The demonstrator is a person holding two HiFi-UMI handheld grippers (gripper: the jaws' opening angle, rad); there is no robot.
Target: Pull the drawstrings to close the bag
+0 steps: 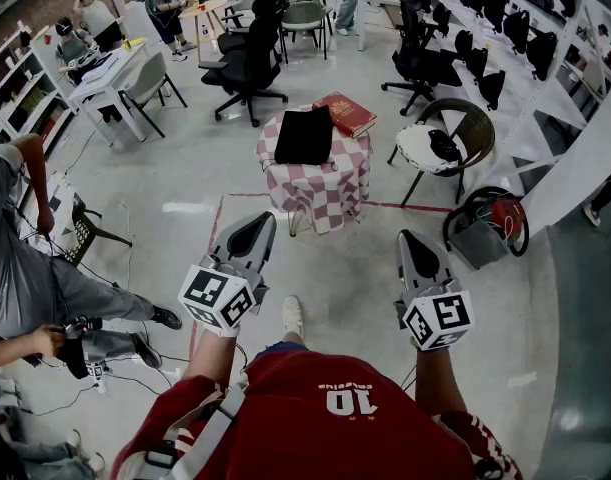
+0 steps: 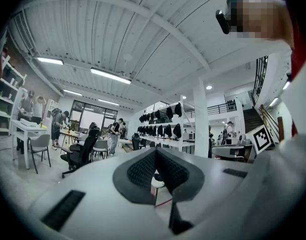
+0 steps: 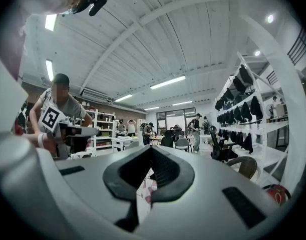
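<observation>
Left tool (image 1: 259,220) and right tool (image 1: 411,238) pressed together, empty. Bag (image 1: 304,134) and book (image 1: 345,114) on table (image 1: 315,196); chair (image 1: 447,138) beside it; floor (image 1: 335,263) between.

Open workshop hall: pale glossy floor (image 1: 185,193), white ribbed ceiling (image 2: 142,29).
We note a checked-cloth table (image 1: 315,196) at 12 o'clock, a black office chair (image 1: 247,63) at 11, a round wicker chair (image 1: 455,133) at 1, and white shelving (image 1: 15,88) at 10. Strip lights (image 2: 110,75) run overhead, with tall windows (image 2: 90,116) on the far wall.

Red jersey (image 1: 315,408) numbered 10, white shoe (image 1: 292,316), grey left gripper (image 1: 260,223), grey right gripper (image 1: 409,240)
</observation>
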